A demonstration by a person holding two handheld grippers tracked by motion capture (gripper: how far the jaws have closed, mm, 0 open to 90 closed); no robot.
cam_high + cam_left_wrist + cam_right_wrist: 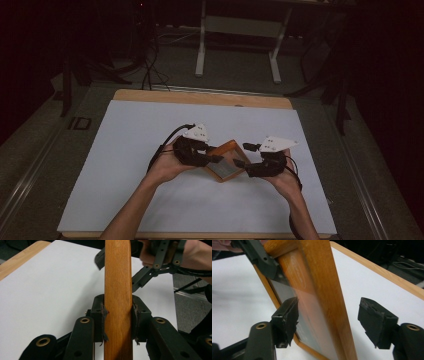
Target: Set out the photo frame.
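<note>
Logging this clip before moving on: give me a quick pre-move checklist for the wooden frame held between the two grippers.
1. Left gripper clamped on the wooden frame: ok.
2. Right gripper closed on the frame: not ok, jaws open either side of its edge.
3. Frame off the table: ok; tilted, held up.
4. Glass panel intact: cannot tell.
5. White sheet around the frame free of other items: ok.

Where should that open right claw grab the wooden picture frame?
On the frame's wooden edge bar, coming straight on with one jaw either side, as the left claw already pinches the opposite bar. The bar is narrow and flat-sided; the right claw straddles it already.
</note>
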